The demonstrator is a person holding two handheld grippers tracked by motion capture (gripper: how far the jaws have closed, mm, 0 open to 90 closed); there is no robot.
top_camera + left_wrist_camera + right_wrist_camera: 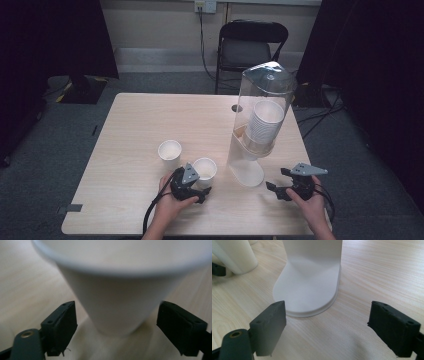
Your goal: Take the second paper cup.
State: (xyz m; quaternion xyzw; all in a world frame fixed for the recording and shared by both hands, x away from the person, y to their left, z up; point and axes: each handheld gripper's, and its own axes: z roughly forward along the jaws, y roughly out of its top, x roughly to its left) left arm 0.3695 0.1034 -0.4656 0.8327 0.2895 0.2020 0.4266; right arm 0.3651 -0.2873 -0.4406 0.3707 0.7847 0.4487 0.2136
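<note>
A white paper cup (205,169) stands upright on the table near the front, and my left gripper (204,192) sits right at it. In the left gripper view the cup (120,297) looms between the wide-apart jaws, which stand clear of its sides; the gripper (117,330) is open. A second white cup (169,151) stands just behind and to the left. A clear cup dispenser (261,112) holding a stack of cups rises on a white base (308,290). My right gripper (276,186) rests open just right of that base, nothing between its jaws (328,331).
The light wooden table (140,125) has a small round hole (236,108) behind the dispenser. A black folding chair (248,45) stands beyond the far edge. Cables trail on the grey floor at the right.
</note>
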